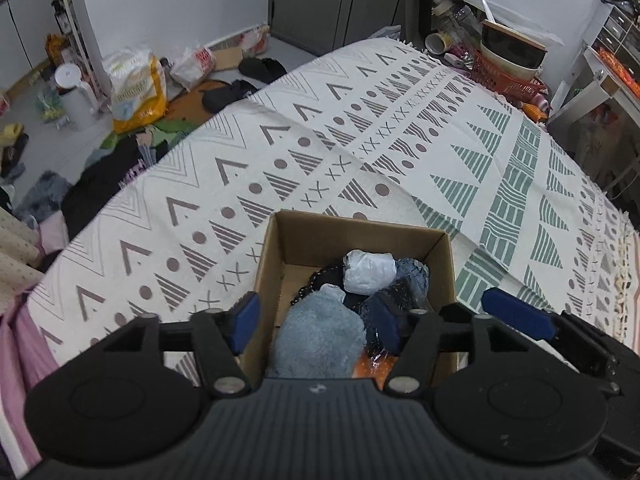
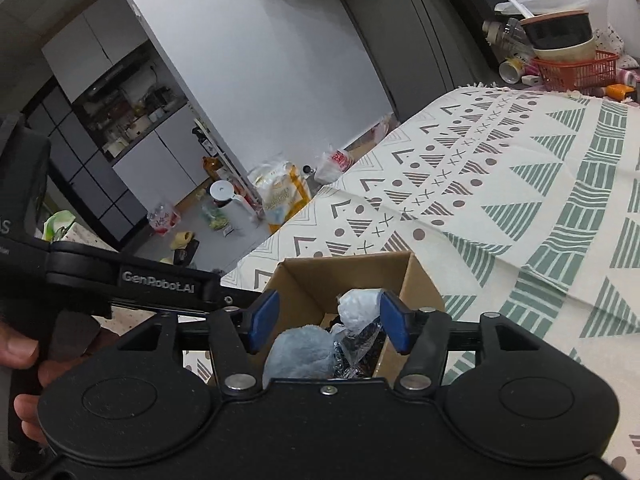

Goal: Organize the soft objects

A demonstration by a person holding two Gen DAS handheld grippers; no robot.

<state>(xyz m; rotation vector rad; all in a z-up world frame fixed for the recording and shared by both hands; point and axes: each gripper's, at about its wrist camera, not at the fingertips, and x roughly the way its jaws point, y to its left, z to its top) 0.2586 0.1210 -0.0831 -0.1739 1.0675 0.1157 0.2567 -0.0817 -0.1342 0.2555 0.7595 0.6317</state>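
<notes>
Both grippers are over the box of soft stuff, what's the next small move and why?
Probably lift both away: the left gripper and right gripper hang open and hold nothing, while the grey fluffy piece and white bundle already lie inside the cardboard box.

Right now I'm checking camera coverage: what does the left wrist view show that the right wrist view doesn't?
Only the left wrist view shows the orange item at the near end of the cardboard box, the dark clothes on the floor and the black slippers. Only the right wrist view shows the kitchen shelves and a hand holding the other tool. Both show the box, the grey fluffy cloth, the white wrapped bundle, the patterned tablecloth and the orange basket. Left gripper and right gripper are both open.
</notes>
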